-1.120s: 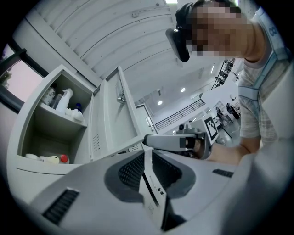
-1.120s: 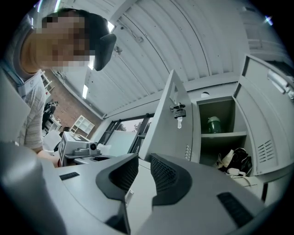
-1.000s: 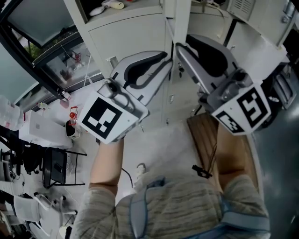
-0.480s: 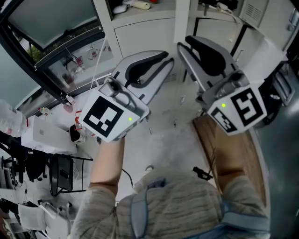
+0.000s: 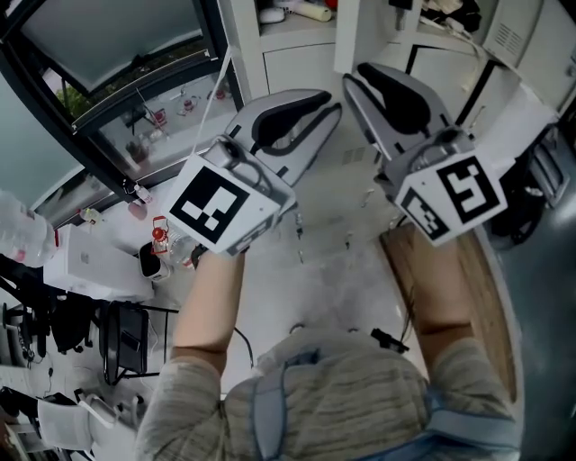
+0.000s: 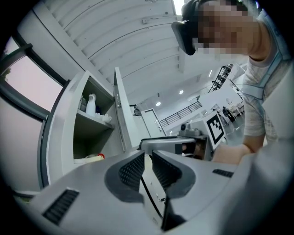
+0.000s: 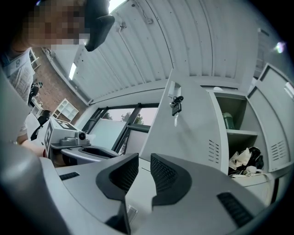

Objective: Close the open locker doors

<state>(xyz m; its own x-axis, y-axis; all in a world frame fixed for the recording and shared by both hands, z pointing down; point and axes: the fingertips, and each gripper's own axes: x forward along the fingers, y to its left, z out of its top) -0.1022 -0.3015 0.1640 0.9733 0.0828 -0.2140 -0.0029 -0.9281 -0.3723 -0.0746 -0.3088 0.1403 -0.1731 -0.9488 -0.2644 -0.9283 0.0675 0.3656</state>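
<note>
White lockers (image 5: 297, 63) stand ahead of me at the top of the head view. One compartment is open, with small items on its shelf (image 5: 292, 13), and its door (image 5: 354, 34) stands edge-on. My left gripper (image 5: 334, 101) and right gripper (image 5: 352, 81) are side by side in the air short of the lockers, both shut on nothing. In the left gripper view the left gripper (image 6: 148, 154) points at an open compartment (image 6: 89, 131) and its door edge (image 6: 119, 110). In the right gripper view the right gripper (image 7: 144, 159) faces an open door (image 7: 193, 133) with keys (image 7: 176, 104) in its lock.
A second open compartment (image 7: 239, 137) holds a green bottle (image 7: 229, 120) and crumpled bags (image 7: 245, 160). A dark-framed window (image 5: 108, 54) runs along the left. Below it stand a table with a red-capped bottle (image 5: 160, 236) and a chair (image 5: 121, 329). A wooden board (image 5: 454, 270) lies at right.
The lockers have drawn nearer and slid right in the head view as I moved forward. Both grippers rose slightly and stayed shut.
</note>
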